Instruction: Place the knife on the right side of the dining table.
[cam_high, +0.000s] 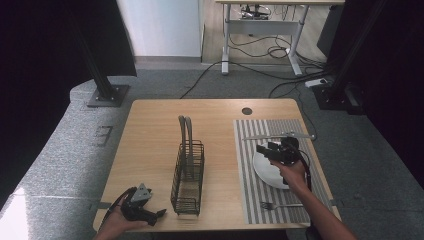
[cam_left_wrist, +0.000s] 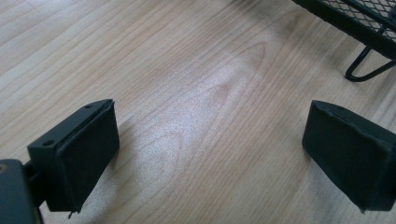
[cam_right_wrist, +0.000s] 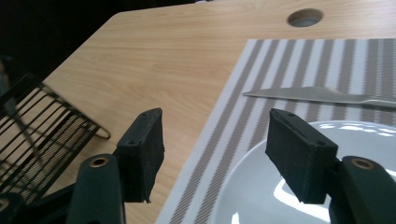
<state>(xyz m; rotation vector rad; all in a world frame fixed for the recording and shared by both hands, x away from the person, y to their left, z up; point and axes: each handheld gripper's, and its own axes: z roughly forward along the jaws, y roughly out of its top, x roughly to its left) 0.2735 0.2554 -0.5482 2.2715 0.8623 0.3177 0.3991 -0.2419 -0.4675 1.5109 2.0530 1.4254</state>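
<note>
A black wire basket (cam_high: 188, 175) stands mid-table with two grey utensil handles (cam_high: 185, 132) rising from its far end. To its right lies a striped placemat (cam_high: 250, 190) that carries a white plate (cam_high: 267, 170), a knife (cam_high: 265, 136) on the far side and a fork (cam_high: 280, 205) on the near side. My right gripper (cam_high: 261, 149) hovers over the plate and points left, open and empty. In the right gripper view the gripper (cam_right_wrist: 215, 149) shows the plate (cam_right_wrist: 261, 196) and the knife (cam_right_wrist: 317, 94) beyond it. My left gripper (cam_high: 161, 214) rests at the near left corner, open (cam_left_wrist: 210, 149) over bare wood.
The basket's foot (cam_left_wrist: 359, 18) is just ahead of the left jaws, and its side (cam_right_wrist: 42, 135) lies left of the right jaws. A round cable hole (cam_high: 247, 111) is near the table's far edge. Black posts and a desk with cables stand beyond the table.
</note>
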